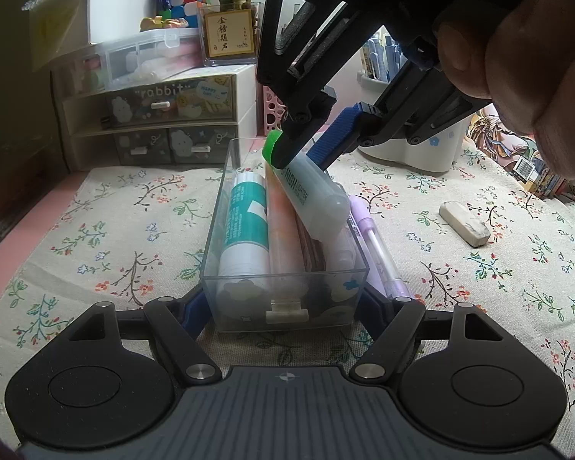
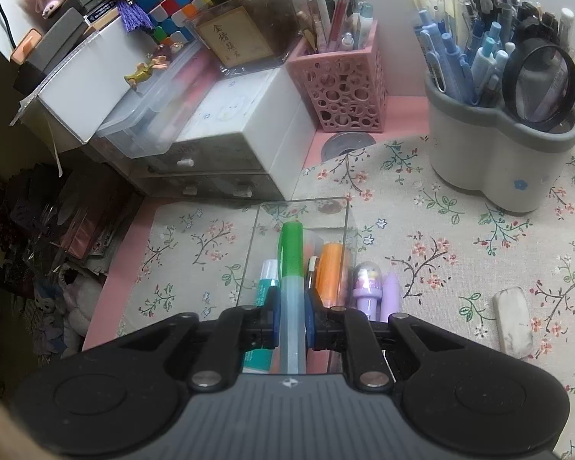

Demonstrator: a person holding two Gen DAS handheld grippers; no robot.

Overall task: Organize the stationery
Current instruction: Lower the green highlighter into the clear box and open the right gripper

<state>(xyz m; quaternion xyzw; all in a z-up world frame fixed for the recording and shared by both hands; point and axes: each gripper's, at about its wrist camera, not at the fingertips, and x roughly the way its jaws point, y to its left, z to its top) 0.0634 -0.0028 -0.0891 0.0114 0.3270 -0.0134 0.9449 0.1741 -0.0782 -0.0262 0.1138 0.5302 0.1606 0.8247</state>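
**Asker:** What does the highlighter look like, and where is it?

**Describer:** The highlighter (image 2: 292, 268) has a bright green cap and a pale, frosted barrel printed "HIGH LIGHTER". It tilts over the clear plastic tray (image 1: 214, 230), its butt end lowest, above the items inside.

**Asker:** What grips it?

**Describer:** The right gripper (image 2: 292, 324) is clamped on its barrel, one blue pad on each side.

**Asker:** And the other gripper?

**Describer:** The left gripper (image 1: 287, 306) has its fingers pressed against the tray's two long sides at the near end.

**Asker:** What is in the tray?

**Describer:** A teal and white tube (image 1: 247, 230) and a pale orange marker (image 1: 285, 237) lie lengthwise. A lilac pen (image 1: 377, 245) lies just outside the right wall on the floral cloth (image 1: 115, 230). A white eraser (image 1: 464, 223) sits well apart, farther right.
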